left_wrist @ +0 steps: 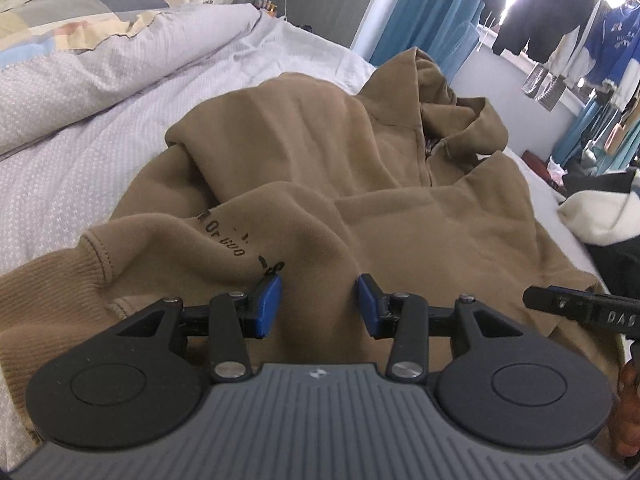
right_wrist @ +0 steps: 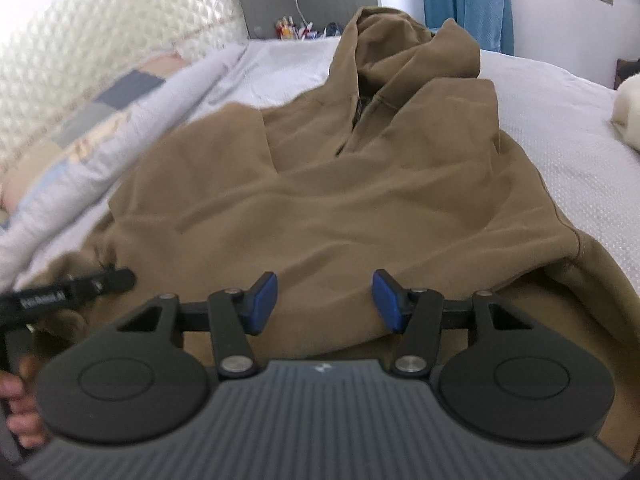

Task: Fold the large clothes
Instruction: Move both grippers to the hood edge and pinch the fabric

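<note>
Lying btwn both tongs (left_wrist: 319, 305): hoodie (left_wrist: 320, 168), seemingly ungripped.

The hoodie (left_wrist: 320, 168) is matt, soft brown fleece with ribbed cuffs. The bed sheet (left_wrist: 80, 152) is textured woven cloth. The left tongs (left_wrist: 319, 306) are matt black plastic with smooth blue pads.

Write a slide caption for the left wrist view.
Left gripper open over a brown hoodie spread on the bed.

Hoodie (left_wrist: 360, 184) on bed (left_wrist: 100, 160); quilt (left_wrist: 80, 40) left, hood far end.
</note>
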Available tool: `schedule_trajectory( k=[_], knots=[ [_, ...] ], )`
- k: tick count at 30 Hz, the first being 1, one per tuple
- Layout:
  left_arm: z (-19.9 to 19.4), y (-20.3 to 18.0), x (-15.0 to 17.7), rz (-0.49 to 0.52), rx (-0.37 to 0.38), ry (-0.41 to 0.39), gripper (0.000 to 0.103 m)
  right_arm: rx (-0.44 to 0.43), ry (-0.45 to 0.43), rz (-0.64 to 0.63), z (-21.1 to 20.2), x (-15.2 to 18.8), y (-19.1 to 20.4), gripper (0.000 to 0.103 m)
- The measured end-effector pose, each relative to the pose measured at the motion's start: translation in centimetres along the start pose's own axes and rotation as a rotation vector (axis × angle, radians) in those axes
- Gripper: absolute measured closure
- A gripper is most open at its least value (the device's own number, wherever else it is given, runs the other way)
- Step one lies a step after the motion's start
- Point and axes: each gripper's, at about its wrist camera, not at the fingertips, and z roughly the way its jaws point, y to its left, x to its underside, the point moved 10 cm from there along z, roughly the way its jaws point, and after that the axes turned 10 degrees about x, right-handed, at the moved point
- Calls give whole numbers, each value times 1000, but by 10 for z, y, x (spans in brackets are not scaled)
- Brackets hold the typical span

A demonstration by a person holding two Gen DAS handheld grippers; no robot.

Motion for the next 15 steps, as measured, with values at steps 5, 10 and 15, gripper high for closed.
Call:
schedule_trajectory(
  k=[5, 10, 15],
  knots=[
    [6, 5, 3, -18, -7, 19, 55, 36, 42, -47, 13, 16, 3, 46],
    [9, 4, 7, -16, -22, 20, 55, 40, 77, -45, 27, 24, 4, 46],
    [4, 1, 4, -18, -24, 6, 54, 38, 81, -6, 25, 21, 2, 46]
  ],
)
